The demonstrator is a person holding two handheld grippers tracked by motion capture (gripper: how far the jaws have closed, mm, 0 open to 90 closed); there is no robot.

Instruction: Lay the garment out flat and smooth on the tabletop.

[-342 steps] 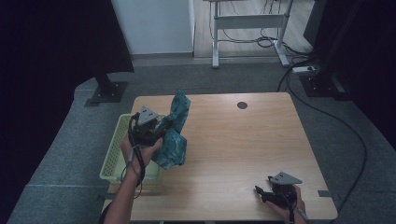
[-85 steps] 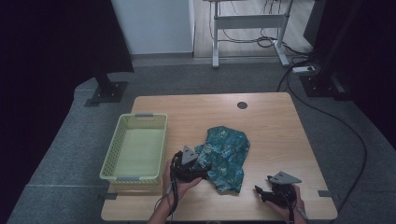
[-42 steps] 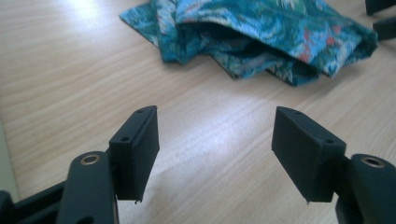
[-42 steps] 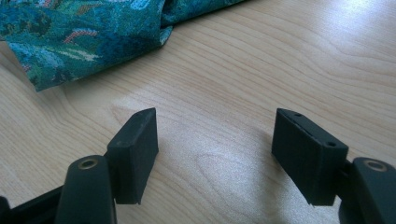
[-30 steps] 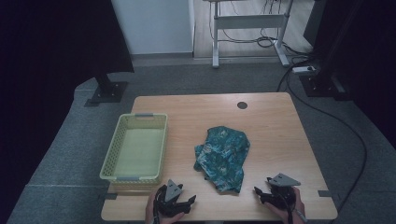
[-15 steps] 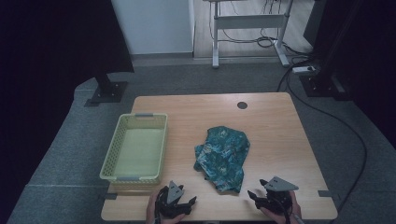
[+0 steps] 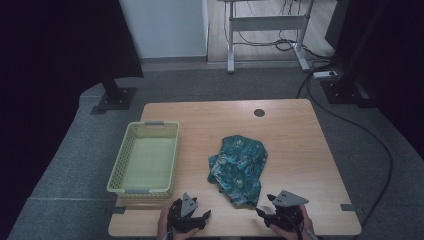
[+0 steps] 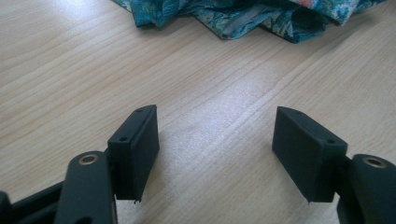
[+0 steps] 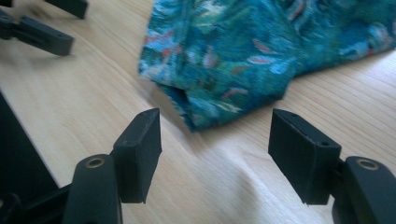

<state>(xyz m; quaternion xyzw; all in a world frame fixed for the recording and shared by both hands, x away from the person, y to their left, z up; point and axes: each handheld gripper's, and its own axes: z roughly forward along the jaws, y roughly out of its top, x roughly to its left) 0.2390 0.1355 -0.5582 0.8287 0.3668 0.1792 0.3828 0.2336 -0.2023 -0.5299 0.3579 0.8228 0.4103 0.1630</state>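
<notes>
1. No text, label, brand, number or sign can be read in any view.
2. The teal cloth [image 7: 238, 168] carries only a printed pattern, no letters.
3. The green basket [image 7: 146, 157] and the wooden table [image 7: 300, 150] carry no readable markings.

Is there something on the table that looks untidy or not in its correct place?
Yes. The teal patterned cloth lies crumpled on the bare table, beside the empty green basket. Nothing looks spilled or damaged.

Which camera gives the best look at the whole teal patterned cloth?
The high view: the crumpled cloth lies entire on the table, right of the basket. The right gripper view shows its near corner close up; the left gripper view shows just its edge.
</notes>
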